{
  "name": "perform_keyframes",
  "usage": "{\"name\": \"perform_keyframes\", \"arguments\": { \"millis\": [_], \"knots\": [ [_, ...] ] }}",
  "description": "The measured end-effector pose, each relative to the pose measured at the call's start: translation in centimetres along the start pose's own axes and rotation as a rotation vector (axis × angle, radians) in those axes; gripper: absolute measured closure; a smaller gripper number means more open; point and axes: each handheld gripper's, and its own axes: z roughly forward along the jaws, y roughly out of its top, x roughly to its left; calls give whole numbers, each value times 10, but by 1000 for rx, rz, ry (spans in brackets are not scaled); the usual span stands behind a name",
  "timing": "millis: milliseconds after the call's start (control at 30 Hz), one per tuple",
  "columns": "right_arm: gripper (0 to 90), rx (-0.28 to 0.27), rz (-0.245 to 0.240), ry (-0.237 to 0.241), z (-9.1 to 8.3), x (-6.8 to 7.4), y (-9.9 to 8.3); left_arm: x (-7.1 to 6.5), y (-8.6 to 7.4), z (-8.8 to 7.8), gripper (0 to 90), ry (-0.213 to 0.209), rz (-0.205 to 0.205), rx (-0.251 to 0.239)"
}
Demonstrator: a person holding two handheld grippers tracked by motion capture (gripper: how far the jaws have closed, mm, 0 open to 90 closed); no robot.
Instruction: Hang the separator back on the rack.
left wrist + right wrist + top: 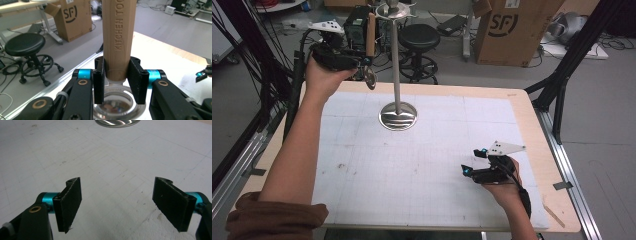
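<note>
My left gripper is raised over the table's far left corner, shut on the wooden handle of a kitchen tool. In the left gripper view both pads clamp the handle, stamped "KITCHEN TOO", just above its shiny round metal head. A steel stand rises beside it, a thin pole on a round base. My right gripper rests low at the near right of the white mat, open, with nothing between its pads. The stand base lies far ahead of it.
A white gridded mat covers the wooden table. Beyond the far edge stand a black stool and a cardboard box. Black tripod legs stand off the right edge, and cables hang at the far left.
</note>
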Motion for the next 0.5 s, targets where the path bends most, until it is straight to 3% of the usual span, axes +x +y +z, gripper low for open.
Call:
{"name": "perform_keyframes", "arguments": {
  "millis": [167,300,400,500],
  "knots": [
    [224,4,4,-1,0,1,0,1,2,2,682,-20,1,9],
    [224,3,3,-2,0,1,0,-1,3,4,672,-8,14,12],
    [224,5,0,-4,0,0,0,-1,4,5,567,5,5,11],
    [224,9,5,1,0,1,0,-1,3,5,567,-9,1,15]
  ]
}}
